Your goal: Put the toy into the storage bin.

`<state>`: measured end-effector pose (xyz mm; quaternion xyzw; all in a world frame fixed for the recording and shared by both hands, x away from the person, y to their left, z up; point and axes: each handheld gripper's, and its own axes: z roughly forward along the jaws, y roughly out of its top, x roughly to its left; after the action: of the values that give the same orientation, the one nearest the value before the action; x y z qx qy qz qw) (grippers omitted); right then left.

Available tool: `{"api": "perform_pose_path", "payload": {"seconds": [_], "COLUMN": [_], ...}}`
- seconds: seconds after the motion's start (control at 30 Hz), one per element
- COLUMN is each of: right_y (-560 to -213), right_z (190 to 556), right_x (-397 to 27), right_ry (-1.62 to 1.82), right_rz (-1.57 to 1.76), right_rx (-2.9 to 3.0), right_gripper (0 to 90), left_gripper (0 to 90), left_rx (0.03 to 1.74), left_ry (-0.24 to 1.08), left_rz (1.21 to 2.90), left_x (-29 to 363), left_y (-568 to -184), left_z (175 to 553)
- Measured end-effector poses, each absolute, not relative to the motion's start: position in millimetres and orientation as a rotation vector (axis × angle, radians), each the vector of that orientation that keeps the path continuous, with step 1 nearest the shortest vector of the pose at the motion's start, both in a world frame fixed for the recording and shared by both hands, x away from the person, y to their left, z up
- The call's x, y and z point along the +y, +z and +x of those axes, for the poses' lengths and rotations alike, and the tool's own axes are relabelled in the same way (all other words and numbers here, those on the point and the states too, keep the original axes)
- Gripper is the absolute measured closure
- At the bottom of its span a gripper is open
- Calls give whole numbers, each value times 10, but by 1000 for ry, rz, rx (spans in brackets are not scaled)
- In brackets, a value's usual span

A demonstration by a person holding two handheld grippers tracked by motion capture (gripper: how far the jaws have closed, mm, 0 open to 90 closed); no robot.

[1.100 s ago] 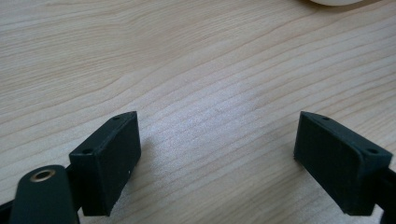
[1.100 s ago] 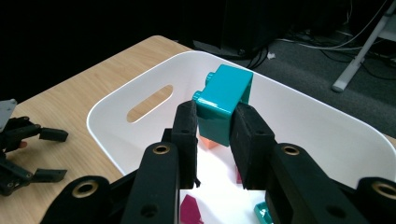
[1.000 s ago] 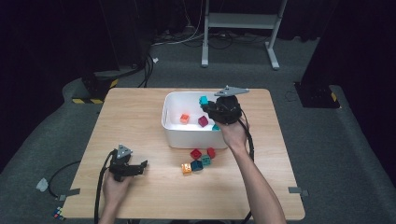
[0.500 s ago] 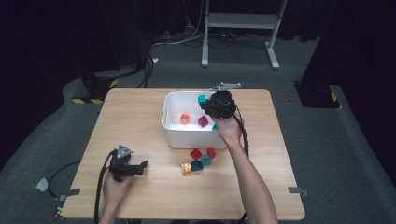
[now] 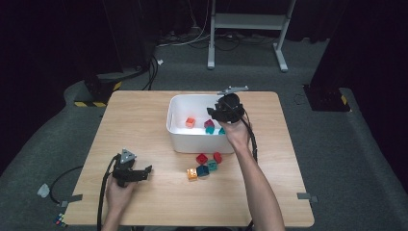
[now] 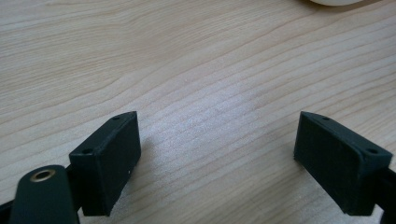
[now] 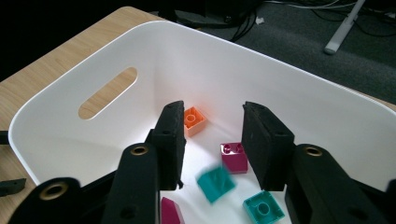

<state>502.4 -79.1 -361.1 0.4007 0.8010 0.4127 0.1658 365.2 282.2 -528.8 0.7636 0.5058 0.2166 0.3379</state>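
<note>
Sorting bricks into the white bin (image 5: pixel 180 132), partway done: the right gripper (image 7: pixel 212 140) hangs over the bin, its jaws have just been opening, and a teal brick (image 7: pixel 215 183), blurred and clear of both pads, drops between them toward the orange brick (image 7: pixel 194 119), magenta brick (image 7: pixel 233 156) and second teal brick (image 7: pixel 262 206) on the bin floor. Left: a cluster of bricks (image 5: pixel 204 166) on the table just in front of the bin. Left gripper (image 6: pixel 217 149) rests released and empty, well left of the bin, with bare tabletop around; bin walls are the only edges to clear.
</note>
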Motion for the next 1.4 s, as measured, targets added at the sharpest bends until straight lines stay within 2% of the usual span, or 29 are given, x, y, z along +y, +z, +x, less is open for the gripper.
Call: {"api": "perform_pose_path", "payload": {"seconds": [0.2, 0.4, 0.83, 1.4], "right_y": [-3598, -3549, -3463, -3792], "right_z": [4939, 4817, 4418, 3869], "right_x": [-870, -964, -1089, -1307], "right_ry": [1220, 1285, 1386, 1391], "right_rz": [1137, 1112, 1026, 1022], "right_rx": [2258, 2241, 2233, 2182], "right_gripper": [492, 445, 433, 445], "left_gripper": [148, 148, 147, 147], "left_rx": [1318, 1318, 1318, 1318], "left_ry": [565, 565, 565, 565], "left_rz": [1990, 1989, 1990, 1990], "left_x": [2822, 2821, 2822, 2821], "left_y": [-5287, -5288, -5288, -5288], "left_z": [3652, 3652, 3652, 3652]}}
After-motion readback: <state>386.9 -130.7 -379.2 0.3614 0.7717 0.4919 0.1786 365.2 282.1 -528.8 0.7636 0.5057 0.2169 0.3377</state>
